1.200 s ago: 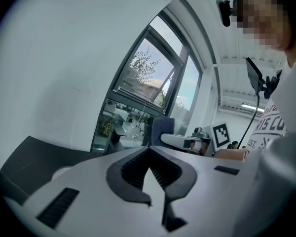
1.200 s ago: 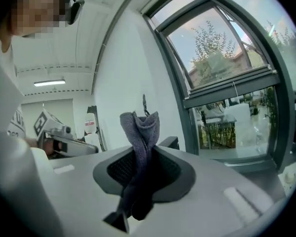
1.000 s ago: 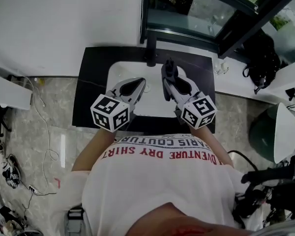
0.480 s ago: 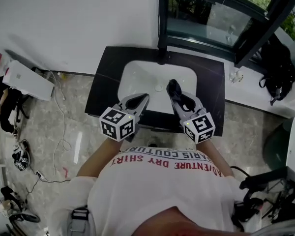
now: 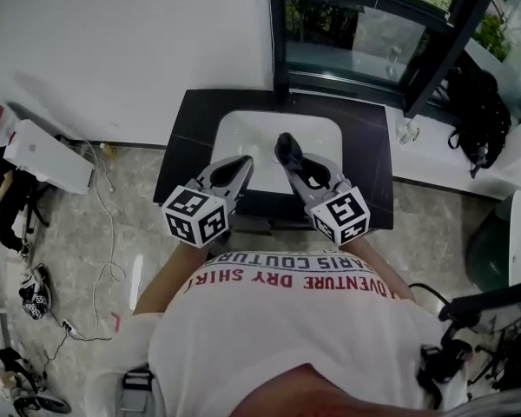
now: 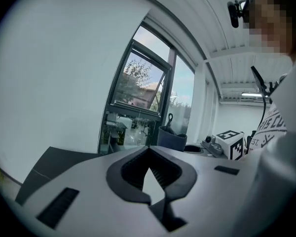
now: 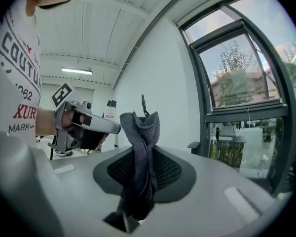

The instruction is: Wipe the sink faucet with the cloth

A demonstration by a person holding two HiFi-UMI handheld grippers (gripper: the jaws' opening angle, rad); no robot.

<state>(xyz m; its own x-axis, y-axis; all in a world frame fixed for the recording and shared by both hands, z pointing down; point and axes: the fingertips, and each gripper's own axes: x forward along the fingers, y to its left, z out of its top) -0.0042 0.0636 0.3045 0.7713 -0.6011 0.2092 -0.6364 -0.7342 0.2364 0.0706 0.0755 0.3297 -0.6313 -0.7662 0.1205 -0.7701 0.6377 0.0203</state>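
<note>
In the head view a white sink basin point(image 5: 243, 133) is set in a black counter point(image 5: 187, 146), with the dark faucet point(image 5: 281, 101) at its back edge by the window. My right gripper point(image 5: 286, 150) hangs over the basin's front half, shut on a dark grey cloth point(image 5: 285, 146). In the right gripper view the cloth point(image 7: 142, 152) stands bunched between the jaws of the right gripper point(image 7: 133, 209) and pokes out past them. My left gripper point(image 5: 241, 165) is beside it over the basin's front left, shut with nothing in it. The left gripper point(image 6: 155, 199) points at the wall and window.
A dark-framed window point(image 5: 365, 33) runs behind the sink. To the right a white ledge point(image 5: 434, 159) carries a small clear object point(image 5: 406, 131) and a black bag point(image 5: 478, 111). A white box point(image 5: 48, 155) and cables point(image 5: 104, 224) lie on the floor at left.
Both grippers have drawn back from the faucet toward the front of the basin. The cloth stays held in the right gripper, and the left stays shut.
</note>
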